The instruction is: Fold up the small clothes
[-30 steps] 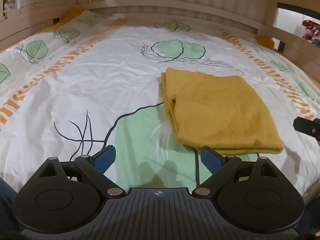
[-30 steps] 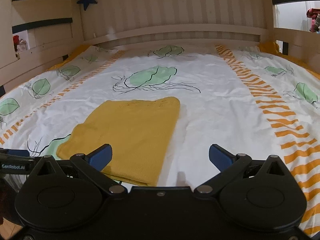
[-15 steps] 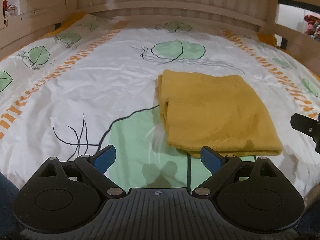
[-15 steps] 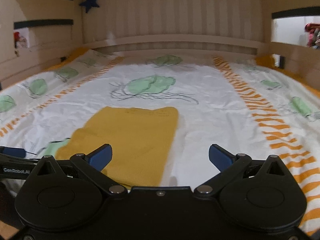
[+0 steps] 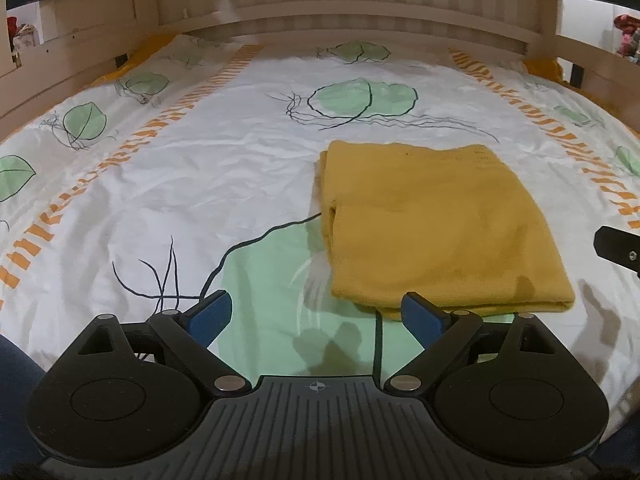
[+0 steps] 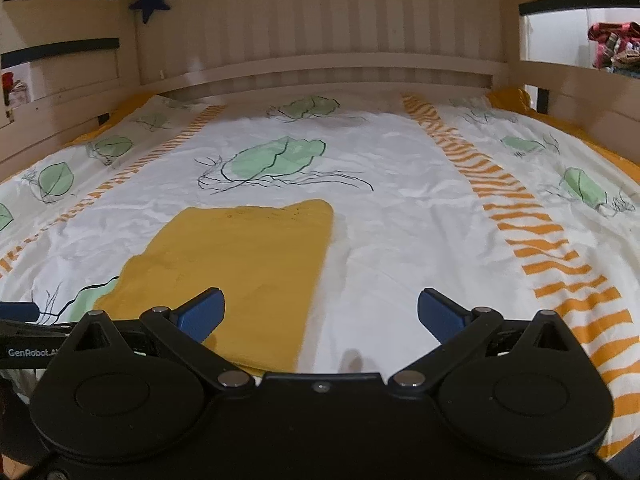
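Note:
A mustard-yellow garment (image 5: 436, 228) lies folded into a flat rectangle on the bed, right of centre in the left wrist view; in the right wrist view the same garment (image 6: 240, 264) sits left of centre. My left gripper (image 5: 316, 316) hovers open just short of the garment's near edge, nothing between its blue pads. My right gripper (image 6: 320, 312) is also open and empty, its left pad over the garment's near right corner. The right gripper's tip (image 5: 616, 246) pokes in at the left view's right edge.
The bed sheet (image 5: 192, 184) is white with green leaves and orange stripes. A wooden headboard (image 6: 320, 32) and side rails (image 5: 60, 76) enclose the bed. A blue star (image 6: 151, 0) hangs at the upper left.
Both grippers have lifted and pulled back a little from the garment, tilting upward. The garment lies still, and both pairs of jaws stay open.

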### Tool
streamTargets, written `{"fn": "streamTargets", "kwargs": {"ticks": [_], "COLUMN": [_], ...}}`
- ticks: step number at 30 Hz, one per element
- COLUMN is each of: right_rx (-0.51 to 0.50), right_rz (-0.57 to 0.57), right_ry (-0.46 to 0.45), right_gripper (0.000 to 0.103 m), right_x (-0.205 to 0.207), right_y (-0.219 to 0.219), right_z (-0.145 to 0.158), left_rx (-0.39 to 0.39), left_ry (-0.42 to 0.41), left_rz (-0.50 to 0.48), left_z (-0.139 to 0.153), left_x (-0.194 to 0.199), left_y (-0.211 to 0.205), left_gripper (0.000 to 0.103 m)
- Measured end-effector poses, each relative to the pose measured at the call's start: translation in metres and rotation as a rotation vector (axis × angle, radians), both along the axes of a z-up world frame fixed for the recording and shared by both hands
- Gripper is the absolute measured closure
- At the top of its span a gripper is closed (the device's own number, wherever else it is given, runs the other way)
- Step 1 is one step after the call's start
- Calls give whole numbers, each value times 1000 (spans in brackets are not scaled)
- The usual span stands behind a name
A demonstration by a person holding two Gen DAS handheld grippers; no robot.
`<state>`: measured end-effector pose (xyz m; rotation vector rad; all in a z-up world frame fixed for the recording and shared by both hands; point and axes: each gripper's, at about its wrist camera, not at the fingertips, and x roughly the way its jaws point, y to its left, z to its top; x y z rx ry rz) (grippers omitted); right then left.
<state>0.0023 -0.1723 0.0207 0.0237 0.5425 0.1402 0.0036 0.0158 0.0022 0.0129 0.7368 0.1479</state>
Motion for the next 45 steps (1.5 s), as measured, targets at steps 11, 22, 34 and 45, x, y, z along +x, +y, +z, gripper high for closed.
{"fn": "streamTargets", "kwargs": {"ticks": [11, 22, 34, 45], "right_rx": [7, 10, 13, 13], "right_rz": [-16, -21, -25, -23], "right_ry": [21, 32, 42, 43], "right_gripper": [1, 1, 1, 1], "right_x": [3, 6, 7, 8], "right_y": [-3, -4, -4, -4], "right_z": [-3, -5, -6, -7], "left_rx": [-18, -26, -36, -27], "left_ry": [5, 15, 15, -2], "left_rz": [-9, -12, -8, -11], "left_z": [0, -2, -2, -1], "left_x": [2, 5, 4, 2], "left_y": [-2, -5, -5, -6], "left_gripper": [11, 11, 11, 11]}}
